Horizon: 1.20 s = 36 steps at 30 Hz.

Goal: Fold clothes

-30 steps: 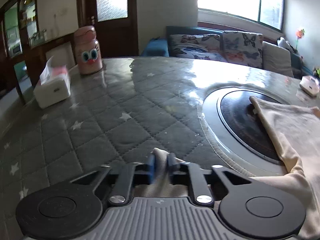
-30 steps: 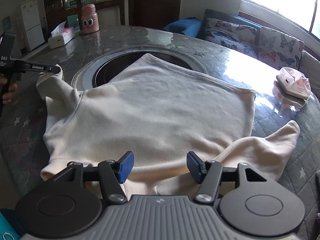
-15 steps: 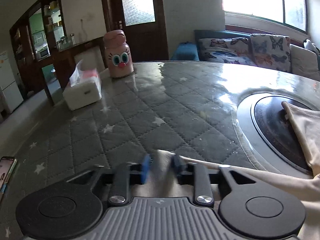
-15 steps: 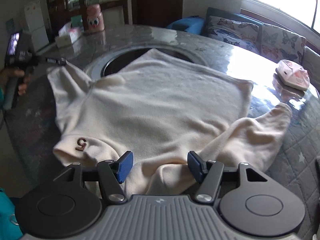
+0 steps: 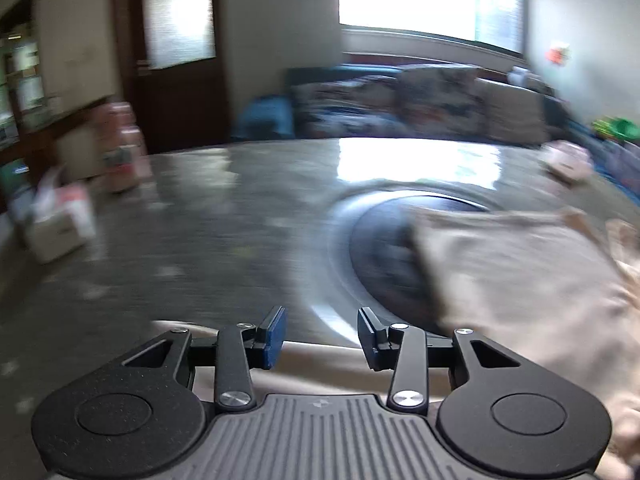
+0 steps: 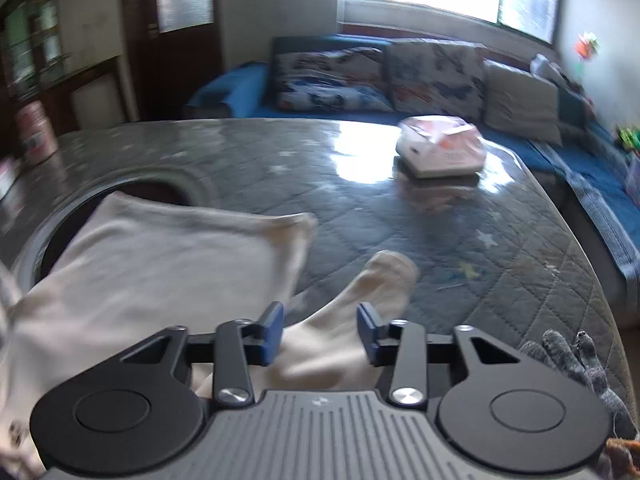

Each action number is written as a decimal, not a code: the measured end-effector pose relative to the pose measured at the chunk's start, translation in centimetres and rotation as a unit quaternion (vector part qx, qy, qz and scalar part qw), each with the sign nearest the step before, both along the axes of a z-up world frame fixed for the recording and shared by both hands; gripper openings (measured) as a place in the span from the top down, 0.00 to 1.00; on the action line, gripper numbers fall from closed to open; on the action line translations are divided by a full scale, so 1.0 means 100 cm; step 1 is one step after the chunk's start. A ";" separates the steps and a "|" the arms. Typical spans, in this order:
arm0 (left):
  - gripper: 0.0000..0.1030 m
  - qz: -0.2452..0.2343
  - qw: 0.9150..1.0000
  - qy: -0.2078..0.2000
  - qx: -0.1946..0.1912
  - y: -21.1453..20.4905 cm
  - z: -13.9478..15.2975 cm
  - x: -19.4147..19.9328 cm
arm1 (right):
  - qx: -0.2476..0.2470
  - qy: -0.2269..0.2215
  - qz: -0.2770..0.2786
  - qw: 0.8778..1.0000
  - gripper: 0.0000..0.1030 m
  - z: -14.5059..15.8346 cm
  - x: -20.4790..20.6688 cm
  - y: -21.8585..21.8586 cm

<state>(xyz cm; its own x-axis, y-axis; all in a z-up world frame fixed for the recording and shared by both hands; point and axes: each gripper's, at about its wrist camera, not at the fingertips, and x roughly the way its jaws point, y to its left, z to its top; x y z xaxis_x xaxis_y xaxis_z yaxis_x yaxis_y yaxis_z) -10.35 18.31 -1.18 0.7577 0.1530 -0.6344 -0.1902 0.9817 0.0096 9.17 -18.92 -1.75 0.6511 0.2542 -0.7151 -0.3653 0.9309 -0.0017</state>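
**Both grippers empty over the spread shirt**

The table (image 6: 460, 216) is covered by a quilted mat, probably so that the cream shirt (image 6: 160, 264) lies flat for folding. One sleeve (image 6: 360, 304) is seen running between the parted jaws of the right gripper (image 6: 320, 334), not clamped. The left gripper (image 5: 320, 334) is held low with jaws apart and empty; the shirt lies ahead and to their right.

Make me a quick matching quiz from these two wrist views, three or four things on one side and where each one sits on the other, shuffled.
Things:
1. cream sweater
2. pink tissue pack
3. pink bottle
4. sleeve

Places:
A. far left of the table, beside the white tissue box
B. between the open right gripper fingers
C. partly over the round inset
D. near the sofa-side edge

Pairs: 1-C, 2-D, 3-A, 4-B
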 end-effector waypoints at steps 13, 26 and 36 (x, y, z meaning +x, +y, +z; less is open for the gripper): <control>0.58 -0.256 0.963 0.032 -0.079 -0.141 -0.009 0.025 | -0.010 0.027 -0.052 0.998 0.72 -0.030 0.058 -0.003; 0.58 -0.308 0.945 0.042 -0.103 -0.178 -0.014 0.020 | -0.032 0.012 -0.035 0.999 0.91 -0.030 0.062 0.004; 0.58 -0.333 0.936 0.041 -0.106 -0.186 -0.014 0.016 | -0.072 -0.004 -0.019 0.997 0.96 -0.039 0.062 0.024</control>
<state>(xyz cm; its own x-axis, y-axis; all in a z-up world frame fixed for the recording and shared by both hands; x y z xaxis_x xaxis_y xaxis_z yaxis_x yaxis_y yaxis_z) -8.74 -0.32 -2.57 0.5872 -0.4730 -0.6569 0.4581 0.8632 -0.2120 15.35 -16.49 -5.63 0.6647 0.1240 -0.7368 -0.3290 0.9340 -0.1396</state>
